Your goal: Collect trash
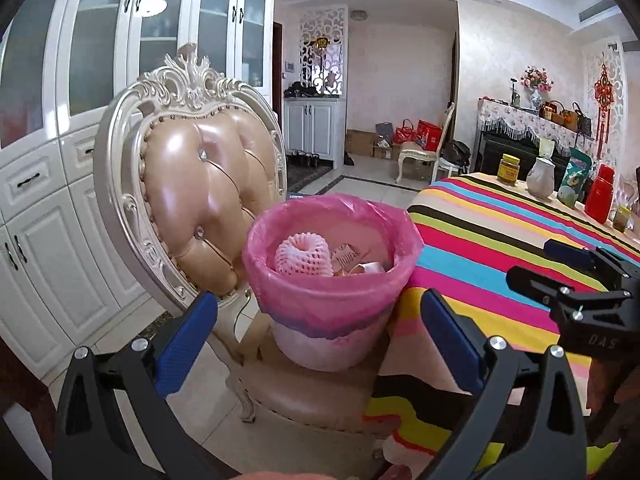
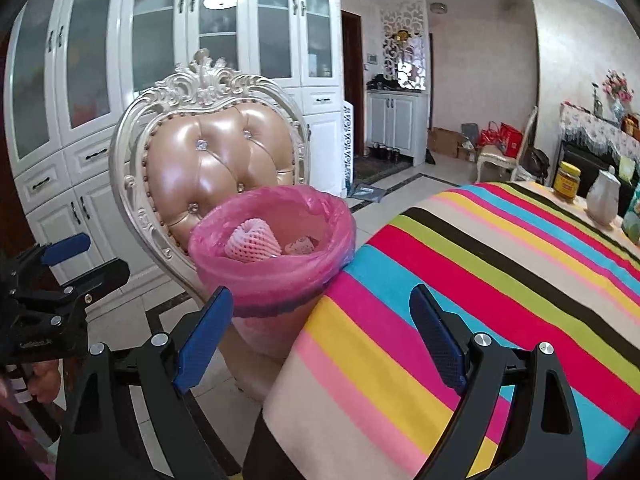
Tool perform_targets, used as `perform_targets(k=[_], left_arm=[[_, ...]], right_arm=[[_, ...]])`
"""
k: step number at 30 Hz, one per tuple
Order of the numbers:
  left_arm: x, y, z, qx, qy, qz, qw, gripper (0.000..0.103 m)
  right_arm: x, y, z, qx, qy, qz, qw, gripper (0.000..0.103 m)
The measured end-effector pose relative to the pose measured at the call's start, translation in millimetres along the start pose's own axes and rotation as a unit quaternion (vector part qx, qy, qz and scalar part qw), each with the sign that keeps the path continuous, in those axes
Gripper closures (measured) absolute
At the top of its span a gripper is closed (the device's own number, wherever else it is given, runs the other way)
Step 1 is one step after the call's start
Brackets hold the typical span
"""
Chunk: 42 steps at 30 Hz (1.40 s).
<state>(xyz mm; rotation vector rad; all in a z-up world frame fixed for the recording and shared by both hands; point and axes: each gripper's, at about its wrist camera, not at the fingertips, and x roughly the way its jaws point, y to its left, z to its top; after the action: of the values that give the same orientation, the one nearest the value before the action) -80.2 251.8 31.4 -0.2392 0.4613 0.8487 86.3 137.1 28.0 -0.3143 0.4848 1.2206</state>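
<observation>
A trash bin lined with a pink bag (image 1: 332, 280) (image 2: 276, 264) stands on the seat of an ornate chair (image 1: 192, 184) (image 2: 212, 148), against the striped table's corner. Inside lie a pink foam fruit net (image 1: 302, 258) (image 2: 252, 242) and paper scraps (image 1: 352, 260). My left gripper (image 1: 320, 336) is open and empty, just in front of the bin; it also shows at the left of the right wrist view (image 2: 86, 258). My right gripper (image 2: 320, 332) is open and empty over the table's corner; it also shows at the right of the left wrist view (image 1: 548, 262).
The table wears a striped cloth (image 1: 500, 240) (image 2: 480, 280). At its far edge stand a yellow jar (image 1: 509, 169), a white jug (image 1: 541, 178), a snack bag (image 1: 576, 178) and a red flask (image 1: 600, 194). White cabinets (image 1: 60, 160) line the left wall behind the chair.
</observation>
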Motion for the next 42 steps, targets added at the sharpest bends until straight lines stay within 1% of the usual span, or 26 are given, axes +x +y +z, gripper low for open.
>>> perform_targets(k=[8,18,42], left_arm=[[-12,5,-2,0.003,-0.01,0.007,0.9999,0.005],[-15,7,-5,0.002,-0.01,0.011,0.9999,0.005],[-10,10,-6,0.005,-0.004,0.012,0.9999,0.005]], right_arm=[[-4,3,2,0.002,-0.01,0.009,1.0,0.018],[-6,8,2,-0.005,-0.011,0.01,1.0,0.018],[1,10,-2,-0.001,-0.002,0.014,1.0,0.018]])
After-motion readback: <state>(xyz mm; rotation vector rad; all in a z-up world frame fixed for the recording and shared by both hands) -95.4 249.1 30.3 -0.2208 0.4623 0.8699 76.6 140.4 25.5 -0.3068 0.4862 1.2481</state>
